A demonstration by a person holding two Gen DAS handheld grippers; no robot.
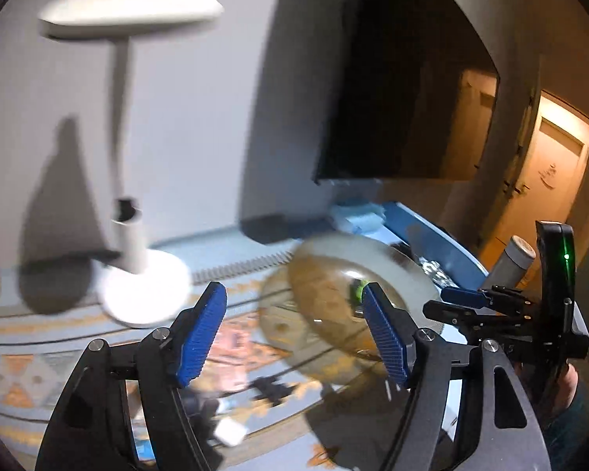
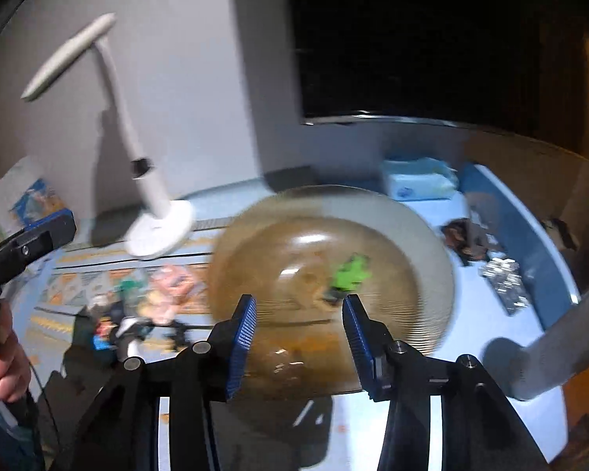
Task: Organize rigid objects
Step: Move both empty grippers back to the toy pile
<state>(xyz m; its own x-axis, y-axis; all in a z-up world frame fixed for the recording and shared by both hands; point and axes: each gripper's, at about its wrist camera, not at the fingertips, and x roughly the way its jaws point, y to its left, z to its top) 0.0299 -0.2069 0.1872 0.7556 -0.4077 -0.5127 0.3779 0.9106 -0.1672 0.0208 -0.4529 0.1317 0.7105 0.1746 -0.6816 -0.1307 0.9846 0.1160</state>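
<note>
Bowl (image 2: 330, 290), frame centre, holding green toy (image 2: 351, 272). Left gripper (image 1: 294, 333) and right gripper (image 2: 298, 345): jaws released, empty.

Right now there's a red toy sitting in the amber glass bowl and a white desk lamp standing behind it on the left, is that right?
Not quite: the toy in the amber glass bowl is green, not red, as the right wrist view shows. The white desk lamp does stand behind the bowl on the left.
</note>
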